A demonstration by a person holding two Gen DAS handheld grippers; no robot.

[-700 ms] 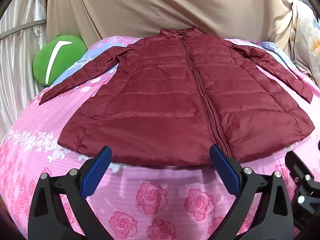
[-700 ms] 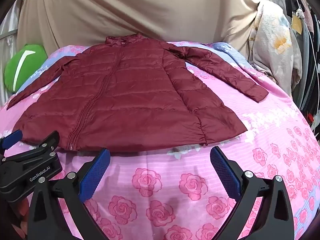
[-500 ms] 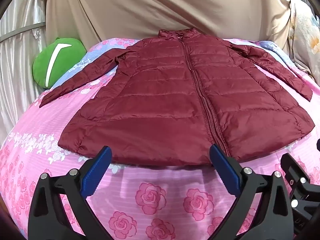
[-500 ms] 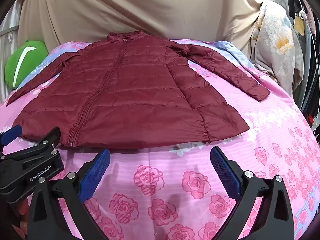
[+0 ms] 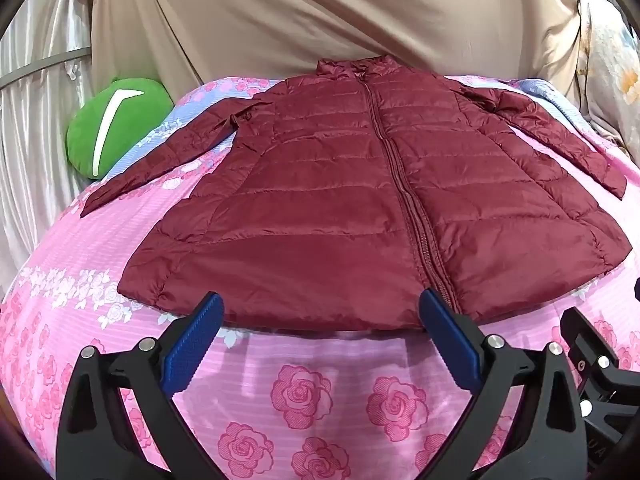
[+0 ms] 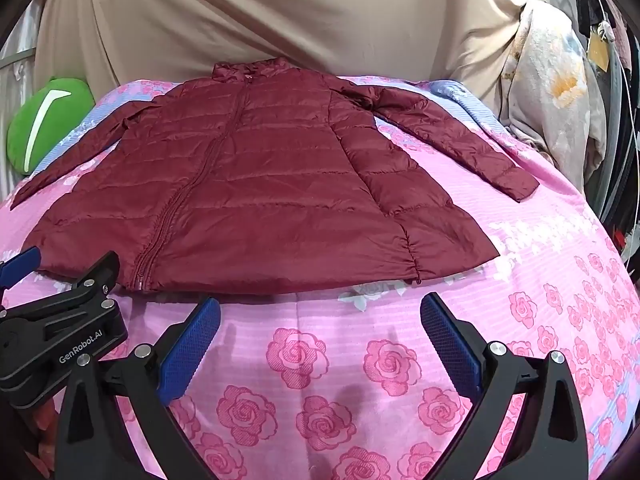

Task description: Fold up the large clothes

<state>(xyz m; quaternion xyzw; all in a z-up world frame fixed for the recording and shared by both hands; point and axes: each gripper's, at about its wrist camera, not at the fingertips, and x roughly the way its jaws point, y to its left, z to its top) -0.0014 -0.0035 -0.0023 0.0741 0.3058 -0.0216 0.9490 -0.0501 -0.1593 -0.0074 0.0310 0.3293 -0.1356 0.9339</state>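
A: Starting at the left, what's there?

B: A green cushion (image 5: 116,124) at ten o'clock, against the silver curtain (image 5: 36,92). The jacket's left sleeve (image 5: 160,164) runs out toward it across the pink sheet (image 5: 320,400).

A: And the jacket itself?

B: The jacket (image 5: 360,208) lies flat, zipped, front up, in the middle of the sheet, collar at twelve o'clock by the beige drape (image 5: 320,12), hem toward six. Both sleeves are spread out to the sides.

A: The left gripper?

B: The left gripper (image 5: 320,328) hangs at six o'clock just short of the hem, fingers spread wide, holding nothing. Its right blue pad (image 5: 448,340) sits near the bottom of the zip.

A: Further right?

B: The right gripper (image 6: 320,328) is beside it, also at six o'clock in its own view, fingers just as wide, nothing between them, with bare sheet between it and the hem. The right sleeve (image 6: 452,144) reaches toward two o'clock, where floral fabric (image 6: 552,92) hangs.
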